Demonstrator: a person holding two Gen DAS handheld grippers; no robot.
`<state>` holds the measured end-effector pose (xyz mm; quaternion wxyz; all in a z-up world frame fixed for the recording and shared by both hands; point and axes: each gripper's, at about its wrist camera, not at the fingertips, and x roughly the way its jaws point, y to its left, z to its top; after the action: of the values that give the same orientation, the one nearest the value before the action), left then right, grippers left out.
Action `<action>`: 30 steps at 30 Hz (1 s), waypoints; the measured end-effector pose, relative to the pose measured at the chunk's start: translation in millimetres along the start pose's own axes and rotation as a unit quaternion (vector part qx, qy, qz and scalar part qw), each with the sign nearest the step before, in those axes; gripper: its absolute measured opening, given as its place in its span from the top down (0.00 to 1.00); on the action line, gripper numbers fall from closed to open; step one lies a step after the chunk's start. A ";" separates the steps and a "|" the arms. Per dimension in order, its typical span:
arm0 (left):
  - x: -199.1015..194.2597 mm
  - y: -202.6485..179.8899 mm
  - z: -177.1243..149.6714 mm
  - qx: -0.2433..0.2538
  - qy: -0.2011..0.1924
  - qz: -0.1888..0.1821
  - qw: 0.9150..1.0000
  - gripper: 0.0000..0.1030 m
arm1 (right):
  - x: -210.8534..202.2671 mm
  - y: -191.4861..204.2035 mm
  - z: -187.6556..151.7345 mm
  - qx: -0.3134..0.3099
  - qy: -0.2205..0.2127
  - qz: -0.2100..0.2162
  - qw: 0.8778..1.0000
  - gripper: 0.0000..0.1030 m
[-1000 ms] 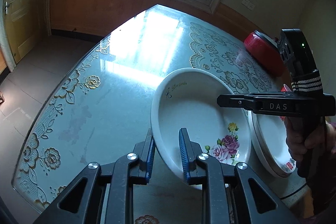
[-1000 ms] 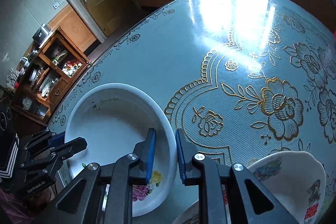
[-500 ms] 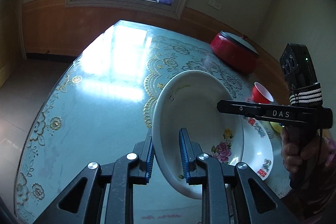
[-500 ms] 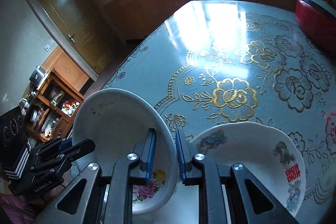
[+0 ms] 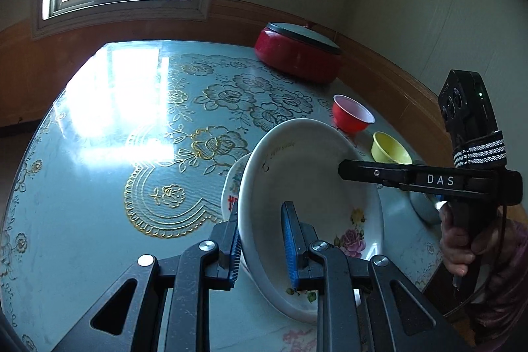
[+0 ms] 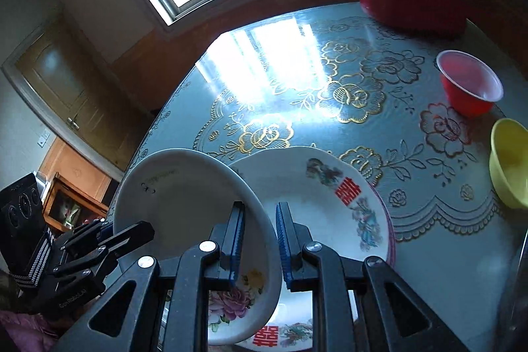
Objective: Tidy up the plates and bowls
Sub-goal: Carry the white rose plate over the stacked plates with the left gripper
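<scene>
A white deep plate with a rose print (image 5: 310, 187) hangs tilted above the table, held at two opposite sides of its rim. My left gripper (image 5: 260, 240) is shut on its near rim. My right gripper (image 6: 260, 240) is shut on the other side, and in the left wrist view its black fingers (image 5: 343, 170) reach in from the right. In the right wrist view the rose plate (image 6: 184, 200) sits at lower left, with the left gripper (image 6: 142, 233) at its edge. Under it lies a white plate with red characters (image 6: 330, 207), partly covered; in the left wrist view only its left edge (image 5: 232, 187) shows.
A red bowl (image 6: 468, 84) and a yellow bowl (image 6: 510, 160) stand to the right on the flowered glass table (image 5: 99, 154). A red pot with a dark lid (image 5: 297, 58) sits at the far edge by the wall. A hand (image 5: 458, 243) holds the right gripper's handle.
Both grippers have carried the rose plate to the right and a little up. It now hangs over the red-character plate. The red and yellow bowls have come into view.
</scene>
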<state>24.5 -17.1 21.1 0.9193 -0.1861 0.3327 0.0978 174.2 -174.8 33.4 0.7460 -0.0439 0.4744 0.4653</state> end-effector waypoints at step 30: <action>53.5 -32.9 14.2 0.064 0.025 0.011 0.998 0.79 | 17.3 -52.6 -19.6 0.088 0.003 -0.054 0.995 0.79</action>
<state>83.3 -38.3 5.6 0.9194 -0.1260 0.3635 0.0821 201.8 -203.0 -10.1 0.7694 -0.0051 0.5127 0.3810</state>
